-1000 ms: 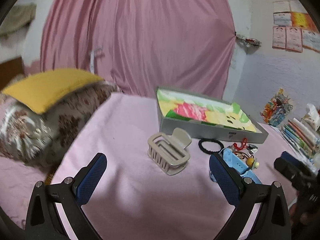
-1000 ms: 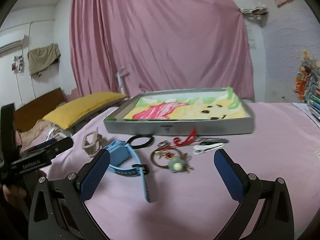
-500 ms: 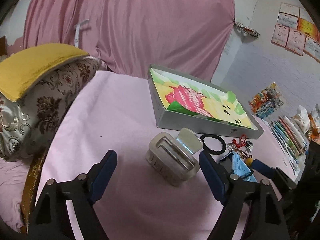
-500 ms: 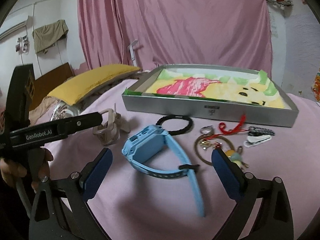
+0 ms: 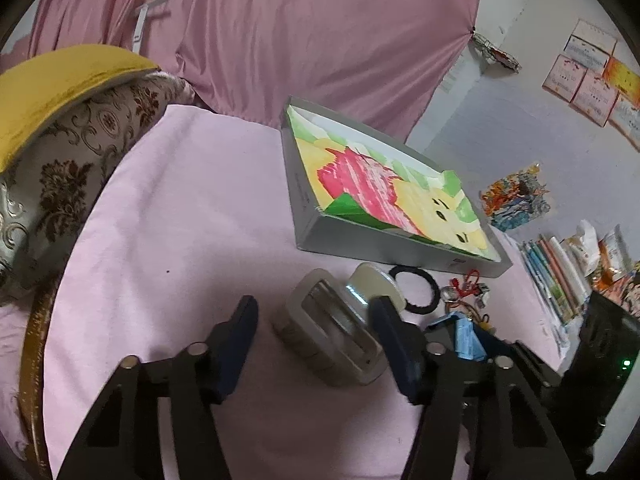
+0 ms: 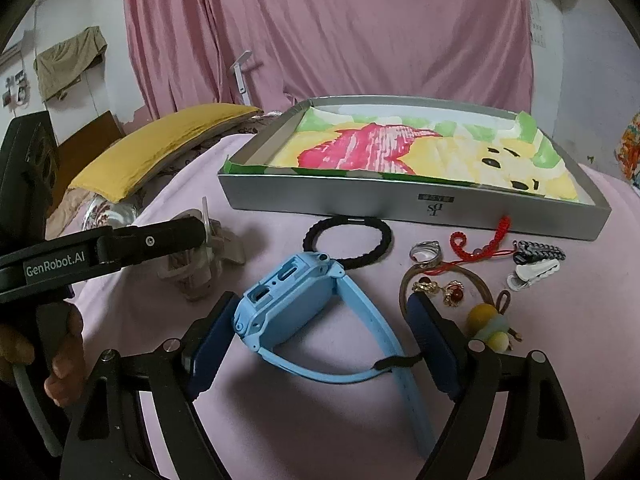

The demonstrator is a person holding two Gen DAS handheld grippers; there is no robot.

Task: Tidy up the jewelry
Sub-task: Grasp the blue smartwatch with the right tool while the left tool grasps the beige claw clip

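Jewelry lies loose on the pink bedspread [image 6: 560,360], near side of the grey box [image 6: 400,204]. Left gripper [image 5: 316,336]: fingers wide, straddling the beige claw clip [image 5: 328,340]; right pad looks close to the clip, contact cannot be told. Right gripper [image 6: 324,344]: fingers wide, either side of the blue watch [image 6: 288,300], not gripping. Black hair tie [image 6: 348,240] lies just beyond the watch. Ring [image 6: 426,250], red cord [image 6: 480,246] and pom-pom charm [image 6: 490,328] lie to the right.
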